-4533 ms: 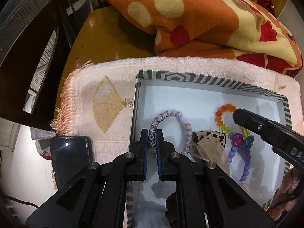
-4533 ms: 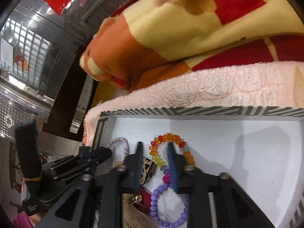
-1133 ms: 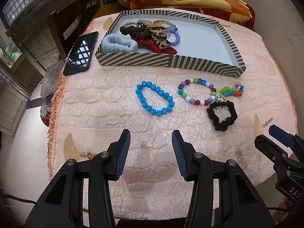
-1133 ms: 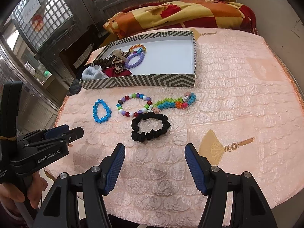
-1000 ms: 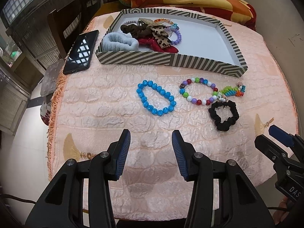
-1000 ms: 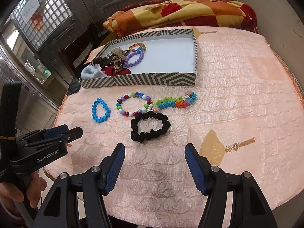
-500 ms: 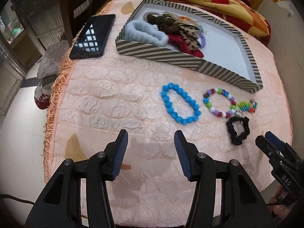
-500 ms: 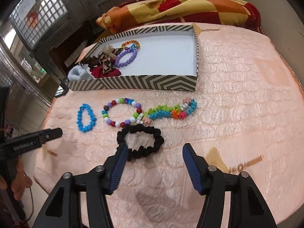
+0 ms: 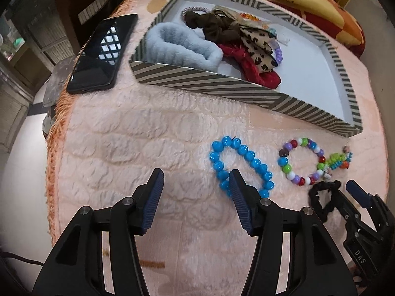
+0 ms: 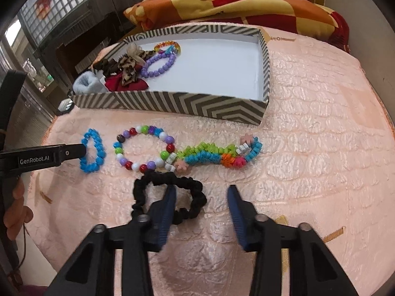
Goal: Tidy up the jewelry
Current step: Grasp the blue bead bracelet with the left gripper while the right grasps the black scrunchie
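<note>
A striped box (image 9: 197, 83) (image 10: 172, 102) on the pink cloth holds several scrunchies and bead bracelets. In front of it lie a blue bead bracelet (image 9: 240, 166) (image 10: 92, 153), a multicoloured bead bracelet (image 9: 300, 161) (image 10: 144, 150), a green-and-blue disc bracelet (image 10: 217, 156) (image 9: 339, 161) and a black scrunchie (image 10: 170, 197) (image 9: 323, 199). My left gripper (image 9: 195, 187) is open, its right finger over the blue bracelet's near edge. My right gripper (image 10: 201, 201) is open, its left finger over the black scrunchie.
A black phone (image 9: 103, 51) lies left of the box near the cloth's fringed edge. An orange and yellow blanket (image 10: 234, 5) is bunched behind the box. A dark chair (image 9: 81, 7) stands at the far left.
Both grippers have left the box, pulled back and come down low over the cloth. The left one now reaches the blue bracelet, the right one the black scrunchie.
</note>
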`<state>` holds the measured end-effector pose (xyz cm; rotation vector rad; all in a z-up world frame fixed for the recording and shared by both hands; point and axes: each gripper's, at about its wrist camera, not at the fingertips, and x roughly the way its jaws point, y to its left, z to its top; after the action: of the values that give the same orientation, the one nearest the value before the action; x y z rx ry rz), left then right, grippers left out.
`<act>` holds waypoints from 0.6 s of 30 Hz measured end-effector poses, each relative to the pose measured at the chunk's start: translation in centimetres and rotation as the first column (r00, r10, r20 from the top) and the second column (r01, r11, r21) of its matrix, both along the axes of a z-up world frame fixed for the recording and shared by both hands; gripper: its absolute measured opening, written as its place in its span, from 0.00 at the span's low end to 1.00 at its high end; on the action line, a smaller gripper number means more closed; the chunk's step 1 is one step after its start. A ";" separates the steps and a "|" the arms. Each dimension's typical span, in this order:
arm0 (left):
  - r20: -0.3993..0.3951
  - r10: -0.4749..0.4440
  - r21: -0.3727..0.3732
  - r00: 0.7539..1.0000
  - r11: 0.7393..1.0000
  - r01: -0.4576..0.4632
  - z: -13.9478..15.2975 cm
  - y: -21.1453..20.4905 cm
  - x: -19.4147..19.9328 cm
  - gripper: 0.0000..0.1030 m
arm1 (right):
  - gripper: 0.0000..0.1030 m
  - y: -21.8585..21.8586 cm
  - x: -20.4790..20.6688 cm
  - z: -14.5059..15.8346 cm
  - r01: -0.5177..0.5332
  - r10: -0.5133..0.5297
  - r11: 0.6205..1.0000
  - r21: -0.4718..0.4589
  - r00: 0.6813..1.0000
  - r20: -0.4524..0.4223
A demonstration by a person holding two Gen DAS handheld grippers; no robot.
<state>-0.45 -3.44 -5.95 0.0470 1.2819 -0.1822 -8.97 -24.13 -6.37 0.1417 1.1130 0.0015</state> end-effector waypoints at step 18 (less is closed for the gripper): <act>0.050 -0.118 -0.094 0.992 0.988 0.122 3.1 0.2 0.4 0.07 | 0.06 -1.8 -1.9 4.6 0.040 -0.045 0.998 0.043 0.992 0.114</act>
<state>-0.10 -3.28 -2.87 0.0451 1.2256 -0.3449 -10.87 -25.92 -1.73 0.1989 0.9948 -0.0057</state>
